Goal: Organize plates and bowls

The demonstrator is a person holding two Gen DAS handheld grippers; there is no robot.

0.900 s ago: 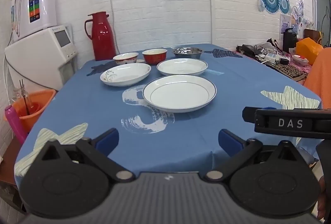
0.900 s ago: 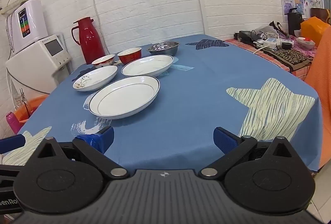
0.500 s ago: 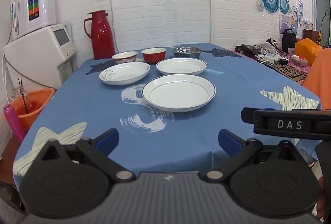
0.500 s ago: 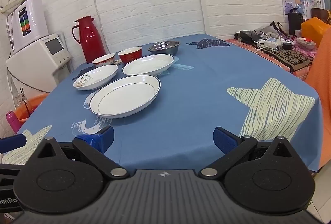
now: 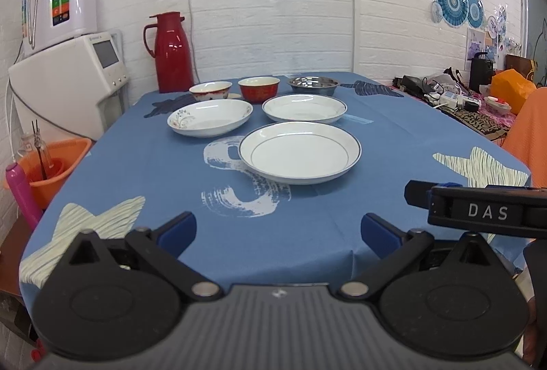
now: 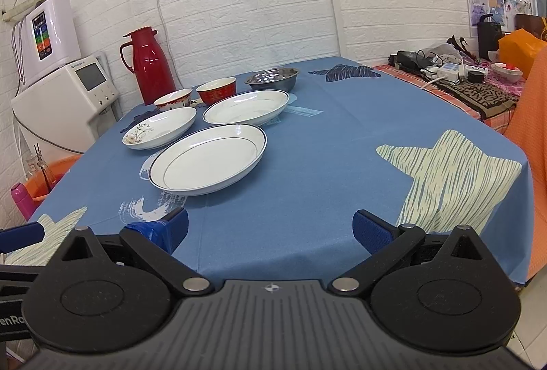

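White plates (image 5: 299,156) and bowls (image 5: 258,88) sit grouped toward the tabletop's (image 5: 136,171) far left corner, bowls along the far edge. Left gripper (image 5: 278,230) and right gripper (image 6: 270,231) hover at the near edge, fingers spread, empty.

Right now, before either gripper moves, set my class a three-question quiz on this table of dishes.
1. True or false: the red bowl is stacked inside the steel bowl.
2. How many white plates lie on the blue tablecloth? A) two B) three C) five
3. Fill in: the plate with the flower pattern lies nearest the ____ jug.

Key: 1 false, they stand apart. 2 B. 3 red. Both the left gripper and the right gripper have fingers spread, holding nothing.
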